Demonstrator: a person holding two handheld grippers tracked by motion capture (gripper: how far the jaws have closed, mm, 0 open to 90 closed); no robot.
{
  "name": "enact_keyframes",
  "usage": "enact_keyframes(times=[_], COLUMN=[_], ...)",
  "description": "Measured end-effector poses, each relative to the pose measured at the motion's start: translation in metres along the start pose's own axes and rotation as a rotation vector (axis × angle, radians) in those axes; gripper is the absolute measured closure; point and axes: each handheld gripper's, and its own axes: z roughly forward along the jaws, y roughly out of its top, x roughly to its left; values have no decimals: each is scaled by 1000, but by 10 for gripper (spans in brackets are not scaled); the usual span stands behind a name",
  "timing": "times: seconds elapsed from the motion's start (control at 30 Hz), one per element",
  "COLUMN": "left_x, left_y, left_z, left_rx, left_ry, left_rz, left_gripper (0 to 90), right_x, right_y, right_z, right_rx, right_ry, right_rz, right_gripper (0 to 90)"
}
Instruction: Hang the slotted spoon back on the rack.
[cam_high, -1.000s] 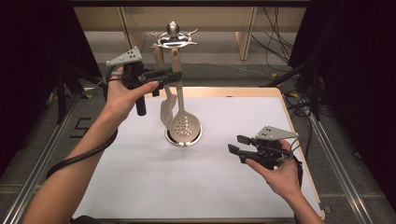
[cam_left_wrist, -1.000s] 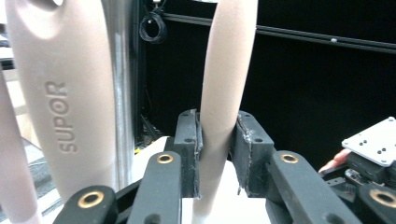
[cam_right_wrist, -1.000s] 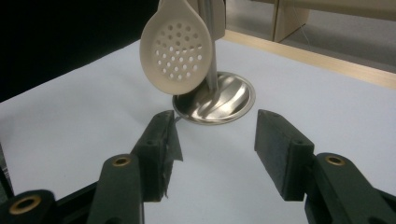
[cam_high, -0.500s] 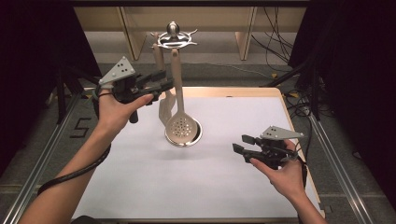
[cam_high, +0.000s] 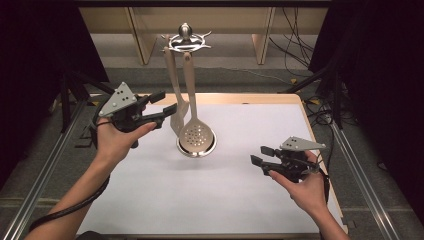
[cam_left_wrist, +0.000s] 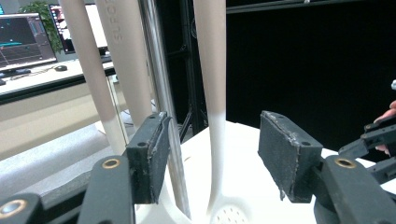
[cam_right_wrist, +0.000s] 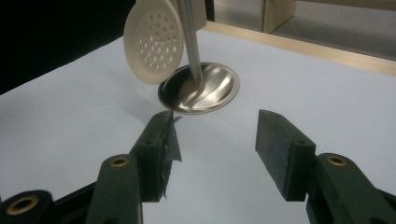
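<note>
While just opening, left gripper (cam_high: 167, 102) fingers wide beside spatula (cam_high: 176, 107) | right gripper (cam_high: 260, 155) fingers wide, empty

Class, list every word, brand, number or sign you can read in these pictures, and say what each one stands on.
"SURO": raised letters running along the handle of a hanging cream utensil in the left gripper view; the top edge of the picture cuts the word off, so it may be longer.
Monitor screen, same view: graph lines and small marks, too small and blurred to read.
No other readable text in the high view or the right gripper view.
</note>
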Motion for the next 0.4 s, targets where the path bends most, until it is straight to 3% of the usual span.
enact_keyframes(times=[0.27, 0.33, 0.4], left_x=[-4, -3, -2], left_y=[-29, -38, -45], left_z=[-10, -13, -15], left_rx=[19, 26, 28], left_ry=[23, 37, 42], left_rz=[-24, -32, -48], left_gripper=[381, 352, 351], right_x=[-1, -5, -3], right_y=[-4, -5, -6], right_z=[-2, -3, -3], right_rx=[42, 39, 50], right_ry=[6, -6, 9], right_rz=[6, -23, 31], right_gripper=[475, 474, 474])
